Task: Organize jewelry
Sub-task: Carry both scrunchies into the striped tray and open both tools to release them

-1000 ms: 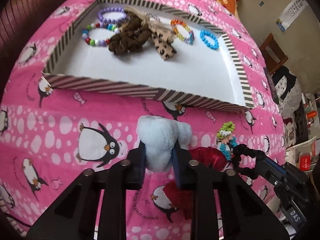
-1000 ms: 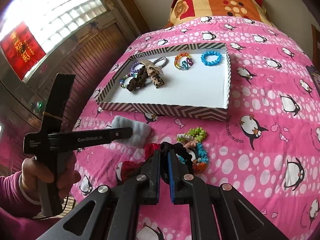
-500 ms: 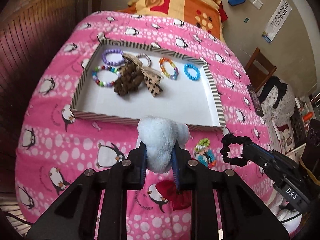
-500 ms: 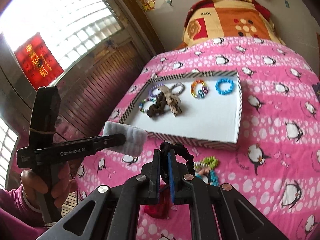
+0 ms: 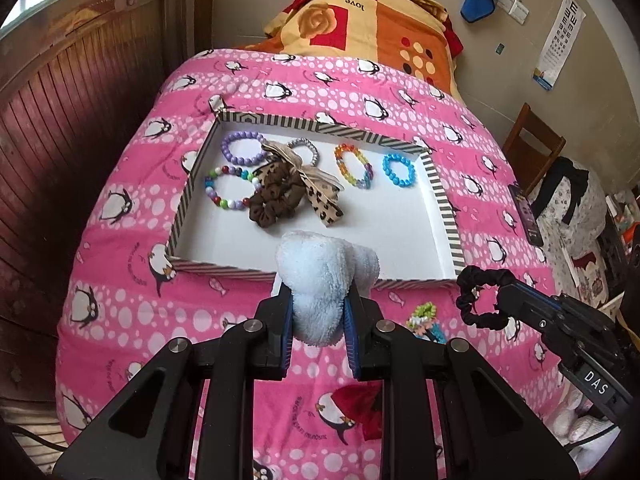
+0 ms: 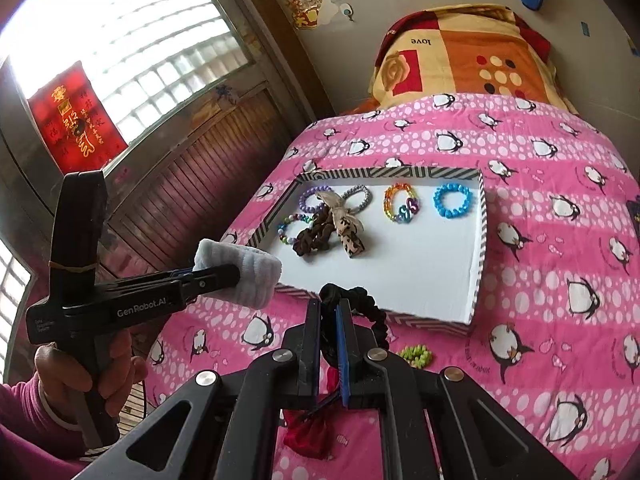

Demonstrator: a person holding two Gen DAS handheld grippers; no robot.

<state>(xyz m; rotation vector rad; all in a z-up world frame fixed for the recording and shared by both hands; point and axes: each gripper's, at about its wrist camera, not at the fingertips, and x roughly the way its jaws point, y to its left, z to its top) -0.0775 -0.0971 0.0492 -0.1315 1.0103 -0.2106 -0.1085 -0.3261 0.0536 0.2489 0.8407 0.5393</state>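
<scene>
Both grippers are held tilted downward above the pink bedspread, short of the striped tray. The left gripper is clamped on a fluffy pale-blue scrunchie; the right gripper is pinched shut on a black scrunchie.

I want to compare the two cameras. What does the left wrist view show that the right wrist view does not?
Only the left wrist view: the wooden chair and the eye chart on the wall.

Only the right wrist view: the window, the red hanging, and the hand holding the left gripper.

Both: the striped tray with bracelets, the blue scrunchie in the left gripper, and the black scrunchie in the right gripper.
</scene>
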